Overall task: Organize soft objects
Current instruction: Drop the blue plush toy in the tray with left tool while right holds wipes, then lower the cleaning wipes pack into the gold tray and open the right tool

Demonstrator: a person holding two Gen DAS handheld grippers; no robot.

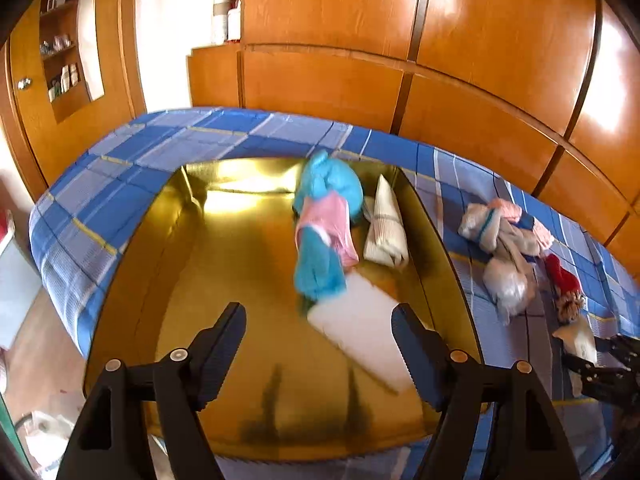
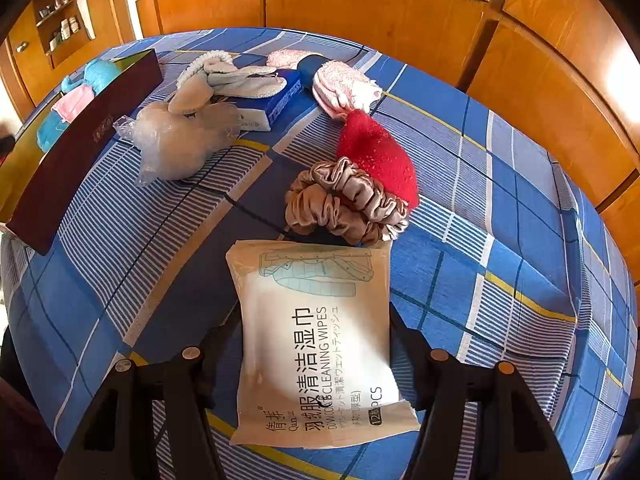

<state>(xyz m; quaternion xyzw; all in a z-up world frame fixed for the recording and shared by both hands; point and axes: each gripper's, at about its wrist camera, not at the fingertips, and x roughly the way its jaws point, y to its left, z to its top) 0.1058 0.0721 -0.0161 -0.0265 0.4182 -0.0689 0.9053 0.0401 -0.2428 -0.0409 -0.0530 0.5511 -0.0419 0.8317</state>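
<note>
Right wrist: wipes pack [image 2: 316,344] apparently tool-gripped [image 2: 316,332].

Gold box [image 1: 132,280] left half free – cloths [image 1: 320,236], packs crowd right side.

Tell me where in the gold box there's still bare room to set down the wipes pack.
The gold box has its whole left half bare, from the left wall across to the blue and pink cloth. Its right side is crowded: that cloth, a cream folded piece and a white pack. The right hand-held gripper clamps the wipes pack.
</note>
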